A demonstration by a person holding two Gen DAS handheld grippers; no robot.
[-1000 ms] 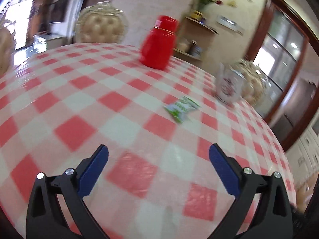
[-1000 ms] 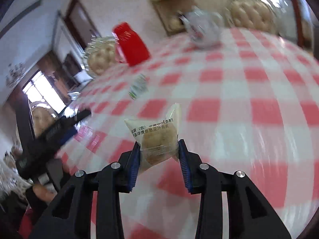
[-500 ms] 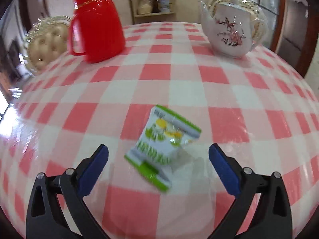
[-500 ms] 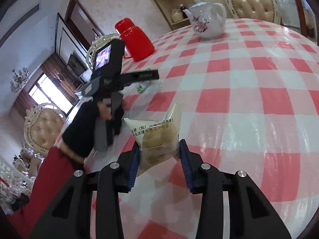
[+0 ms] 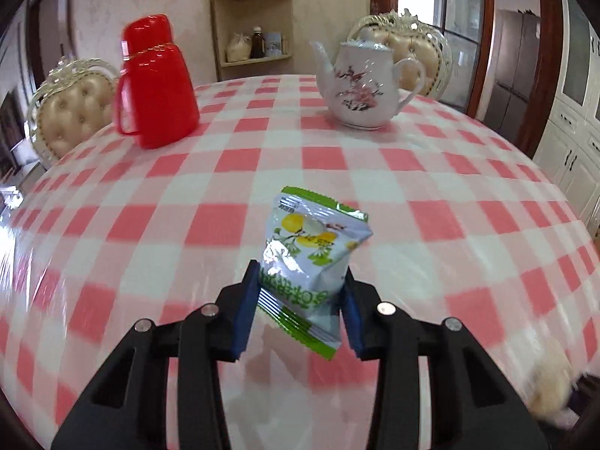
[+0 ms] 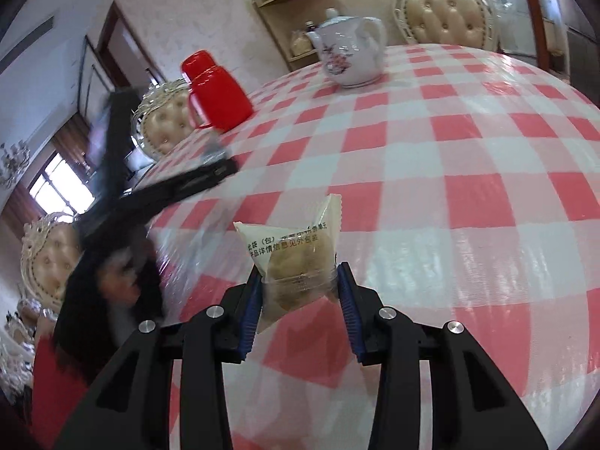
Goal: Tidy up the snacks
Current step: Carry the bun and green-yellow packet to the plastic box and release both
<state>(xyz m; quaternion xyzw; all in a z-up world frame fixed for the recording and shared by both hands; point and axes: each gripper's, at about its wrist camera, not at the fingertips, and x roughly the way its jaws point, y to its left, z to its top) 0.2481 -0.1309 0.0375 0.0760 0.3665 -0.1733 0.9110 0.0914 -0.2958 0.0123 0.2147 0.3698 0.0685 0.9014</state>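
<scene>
My left gripper (image 5: 300, 311) is shut on a green and white snack packet (image 5: 307, 262) with yellow fruit printed on it, held just above the checked tablecloth. My right gripper (image 6: 300, 300) is shut on a clear and white packet holding a brown pastry (image 6: 296, 258), also just above the table. In the right wrist view the left gripper (image 6: 210, 176) shows blurred at the left over the table's edge, with the person's dark sleeve behind it.
A round table with a red and white checked cloth (image 5: 337, 157) fills both views. A red thermos jug (image 5: 153, 82) stands at the far left, a white flowered teapot (image 5: 363, 82) at the far right. Padded chairs (image 5: 71, 116) ring the table. A corner shelf (image 5: 255, 26) stands behind.
My left gripper moved in over the green packet, closed on it and lifted it. My right gripper keeps holding the pastry packet with little movement.
</scene>
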